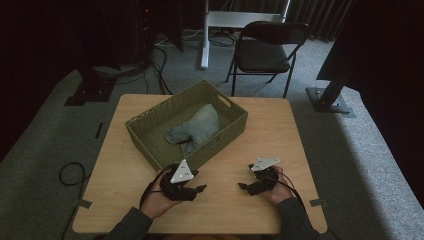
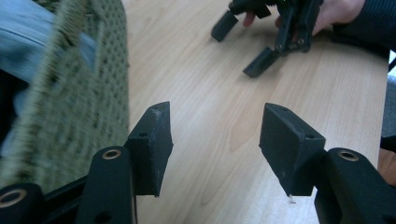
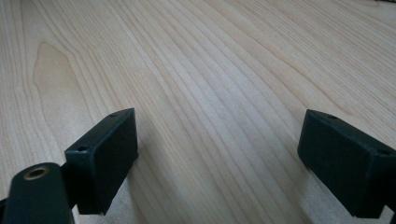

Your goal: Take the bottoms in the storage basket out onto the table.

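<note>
step: cloth placed, hands retreating, judged | denim cloth (image 1: 196,129) in green basket (image 1: 150,137), frame centre | left gripper (image 1: 199,189) fingers apart, empty | right gripper (image 1: 245,186) fingers apart on worktop (image 1: 260,135) | next: clear the basket rim

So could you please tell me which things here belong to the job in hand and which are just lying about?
In the job:
- green basket
- blue-grey cloth inside it
- left gripper, open
- right gripper, open

Lying about:
- black folding chair
- floor cable

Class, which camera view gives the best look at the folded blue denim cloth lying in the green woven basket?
The high view: the folded blue denim cloth lies whole inside the green woven basket. The left gripper view catches a blurred blue strip behind the basket wall; the right gripper view faces bare tabletop.
</note>
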Demonstrator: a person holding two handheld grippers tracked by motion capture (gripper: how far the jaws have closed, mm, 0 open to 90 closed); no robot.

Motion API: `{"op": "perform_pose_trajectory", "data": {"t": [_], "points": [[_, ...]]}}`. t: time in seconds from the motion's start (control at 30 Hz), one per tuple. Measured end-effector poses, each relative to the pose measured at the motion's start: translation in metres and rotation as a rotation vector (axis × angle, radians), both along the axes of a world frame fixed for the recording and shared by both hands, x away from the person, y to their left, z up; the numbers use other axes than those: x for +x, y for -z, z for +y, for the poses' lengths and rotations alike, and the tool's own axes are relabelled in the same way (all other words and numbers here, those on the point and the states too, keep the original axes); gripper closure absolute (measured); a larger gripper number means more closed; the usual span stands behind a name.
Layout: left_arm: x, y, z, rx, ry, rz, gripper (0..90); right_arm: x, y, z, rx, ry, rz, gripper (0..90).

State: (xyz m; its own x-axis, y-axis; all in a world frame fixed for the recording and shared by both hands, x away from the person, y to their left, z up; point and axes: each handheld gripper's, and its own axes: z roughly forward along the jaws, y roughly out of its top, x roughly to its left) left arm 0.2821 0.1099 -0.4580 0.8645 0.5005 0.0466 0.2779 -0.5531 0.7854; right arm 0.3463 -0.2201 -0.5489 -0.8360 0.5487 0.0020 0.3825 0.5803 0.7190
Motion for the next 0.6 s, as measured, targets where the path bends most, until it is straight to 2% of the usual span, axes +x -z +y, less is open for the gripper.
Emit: {"op": "perform_pose_trajectory", "data": {"t": [0.07, 0.13, 0.27, 0.6], "points": [[0.003, -0.004, 0.001, 0.006, 0.004, 0.007, 43.0, 0.0, 0.0, 0.0, 0.0, 0.002, 0.0, 12.2], [0.005, -0.009, 0.003, 0.012, 0.003, -0.006, 42.7, -0.001, 0.0, 0.0, -0.001, 0.007, -0.001, 12.2], [0.01, -0.019, 0.006, -0.001, -0.003, -0.026, 42.7, -0.001, 0.0, 0.0, 0.0, 0.011, 0.001, 12.2], [0.032, -0.041, 0.014, -0.014, -0.032, -0.072, 42.4, -0.001, 0.0, 0.0, 0.0, 0.012, 0.0, 12.3]]}}
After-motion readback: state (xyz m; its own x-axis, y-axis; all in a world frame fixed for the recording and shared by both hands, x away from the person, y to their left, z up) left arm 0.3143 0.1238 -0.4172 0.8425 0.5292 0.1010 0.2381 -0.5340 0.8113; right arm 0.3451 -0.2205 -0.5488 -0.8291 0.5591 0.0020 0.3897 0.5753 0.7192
